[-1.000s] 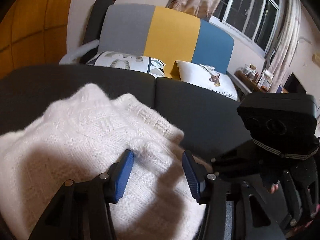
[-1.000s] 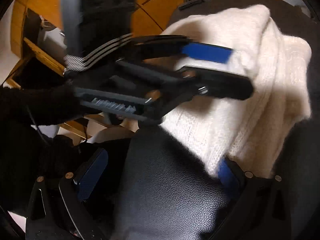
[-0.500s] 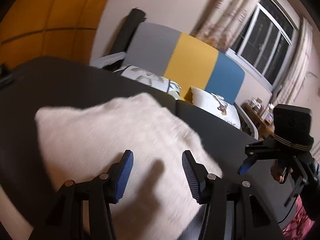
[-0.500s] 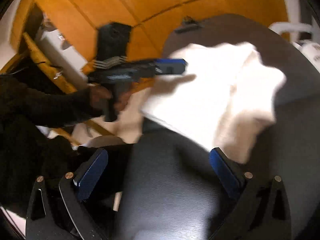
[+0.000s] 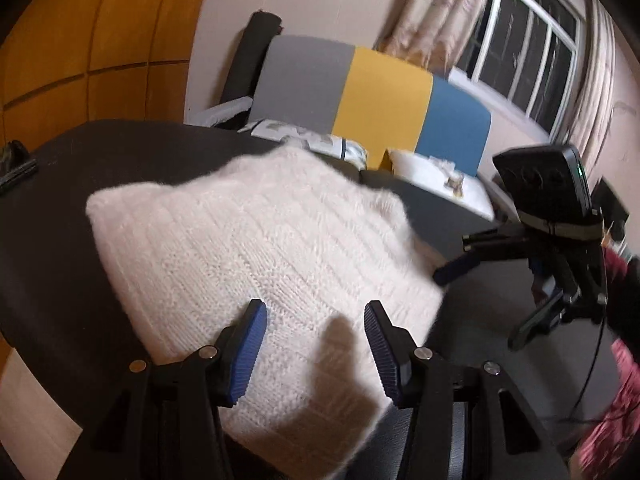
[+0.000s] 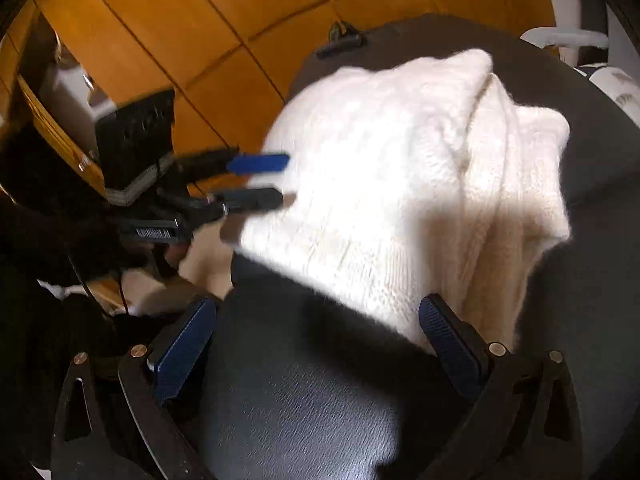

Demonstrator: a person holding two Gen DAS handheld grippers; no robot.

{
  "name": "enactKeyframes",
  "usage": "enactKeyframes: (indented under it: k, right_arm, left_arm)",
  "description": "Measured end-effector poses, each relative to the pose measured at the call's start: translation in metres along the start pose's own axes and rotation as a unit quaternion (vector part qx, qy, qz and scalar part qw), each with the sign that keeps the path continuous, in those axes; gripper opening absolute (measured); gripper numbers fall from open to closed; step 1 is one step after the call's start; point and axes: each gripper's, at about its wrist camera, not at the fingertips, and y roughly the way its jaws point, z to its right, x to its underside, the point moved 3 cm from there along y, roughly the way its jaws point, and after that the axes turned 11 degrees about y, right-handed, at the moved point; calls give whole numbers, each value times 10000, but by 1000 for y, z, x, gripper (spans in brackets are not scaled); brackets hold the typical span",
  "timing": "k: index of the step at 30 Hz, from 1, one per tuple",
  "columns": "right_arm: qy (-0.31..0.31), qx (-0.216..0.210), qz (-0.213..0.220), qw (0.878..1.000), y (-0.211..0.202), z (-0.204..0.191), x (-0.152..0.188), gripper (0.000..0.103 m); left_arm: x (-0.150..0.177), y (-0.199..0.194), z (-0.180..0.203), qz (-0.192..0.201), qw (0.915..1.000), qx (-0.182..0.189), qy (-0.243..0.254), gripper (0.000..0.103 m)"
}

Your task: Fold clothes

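Nearest the left wrist camera, the left gripper (image 5: 314, 344) points down over one folded white sweater (image 5: 256, 256), its two blue fingers (image 5: 246, 354) spread apart with nothing pinched; the knit lies below the gap. One sweater is all there is to count, and it rests on the dark table (image 5: 60, 208), folded into a thick pad. At about three o'clock from it hangs the right gripper (image 5: 486, 300), its two fingers also spread, clear of the cloth. Seen from the right wrist camera, that gripper (image 6: 316, 340) holds nothing between its two blue pads (image 6: 448, 340); the right one sits at the sweater's near edge, though I cannot tell whether it touches. Farther off, at nine o'clock on the table, lies one small dark object (image 5: 16, 166), too blurred to name. Beyond the table stands one sofa (image 5: 368, 96) with three colour panels, grey, yellow and blue, and two cushions (image 5: 440, 184) on its seat. At one o'clock is one window (image 5: 524, 44) with curtains.
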Motion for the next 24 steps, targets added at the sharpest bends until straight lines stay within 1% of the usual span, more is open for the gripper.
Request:
enactKeyframes:
  k: [2, 3, 5, 6, 7, 8, 10, 12, 14, 16, 17, 19, 21, 23, 24]
  right_arm:
    - [-345, 16, 98, 9994, -17, -12, -9, 103]
    - [-471, -49, 182, 9987, -20, -16, -15, 103]
    - [-675, -207, 360, 9969, -22, -20, -31, 103]
    - [-599, -213, 314, 9975, -16, -13, -36, 103]
    - [-426, -212, 185, 9987, -5, 0, -41, 103]
    - [-257, -237, 165, 9993, 2, 12, -41, 103]
    - [75, -349, 395, 9986, 10, 34, -32, 102]
    - [293, -427, 528, 9973, 4, 40, -27, 102]
    - [104, -220, 492, 9985, -6, 29, -24, 102]
    - [-179, -18, 378, 9991, -16, 14, -25, 102]
    - [-323, 3, 369, 9988, -22, 7, -28, 102]
    - [-618, -152, 472, 9969, -34, -7, -36, 102]
    - [-858, -252, 539, 9945, -25, -24, -51, 102]
    - [-1007, -318, 576, 9927, -28, -26, -68, 102]
    - [-976, -341, 586, 9929, -25, -20, -79, 102]
  left_arm:
    - [-2, -6, -9, 117, 9996, 72, -241, 52]
    - [-1, -7, -13, 127, 9993, 85, -349, 52]
    - [5, -3, -16, 43, 9989, 116, -445, 52]
    - [8, -1, -16, -2, 9988, 139, -478, 52]
    - [11, 3, -15, -53, 9988, 150, -462, 52]
    - [12, 5, -13, -83, 9990, 159, -404, 52]
    - [8, 3, -12, -93, 9993, 150, -342, 52]
    - [-2, -2, -17, -2, 9989, 210, -417, 52]
    - [-17, -6, -27, 135, 9990, 157, -402, 52]
    - [-31, -6, -39, 242, 9989, 17, -403, 52]
    - [-38, -6, -46, 291, 9987, -61, -411, 52]
    - [-46, -3, -61, 320, 9979, -185, -540, 52]
    - [-53, 1, -76, 329, 9965, -297, -703, 52]
    - [-55, 11, -85, 204, 9961, -353, -788, 52]
    - [-55, 17, -89, 120, 9959, -372, -818, 52]
